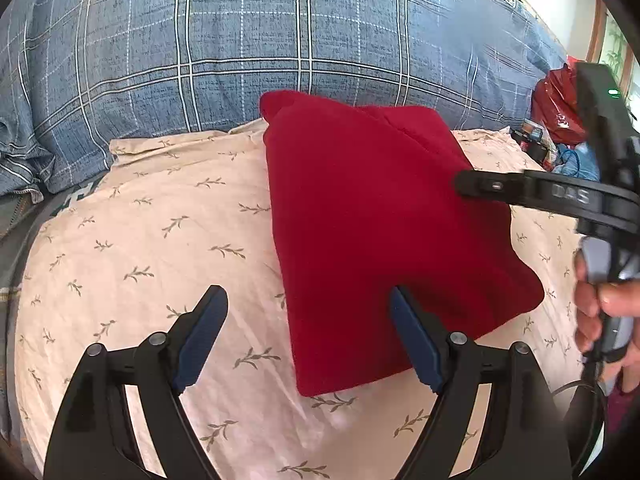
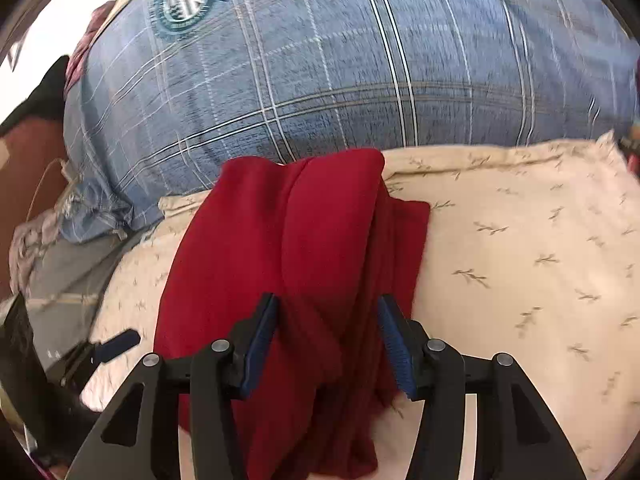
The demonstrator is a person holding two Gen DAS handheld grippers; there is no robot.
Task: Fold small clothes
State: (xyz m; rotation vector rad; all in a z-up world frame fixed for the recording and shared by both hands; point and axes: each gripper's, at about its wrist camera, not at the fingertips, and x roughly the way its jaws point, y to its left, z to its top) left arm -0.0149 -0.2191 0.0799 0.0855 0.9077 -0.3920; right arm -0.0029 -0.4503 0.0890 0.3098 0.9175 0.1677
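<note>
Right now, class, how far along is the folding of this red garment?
Done: the red garment lies folded into a compact block on the beige sheet. In hand: nothing gripped; left gripper open beside it, right gripper open astride a bunched edge. Left: flatten that edge.

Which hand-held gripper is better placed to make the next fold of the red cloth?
Probably the right hand-held gripper: its open jaws already straddle a raised fold of the red cloth. The left hand-held gripper is open over the cloth's near edge, mostly above the beige sheet.
</note>
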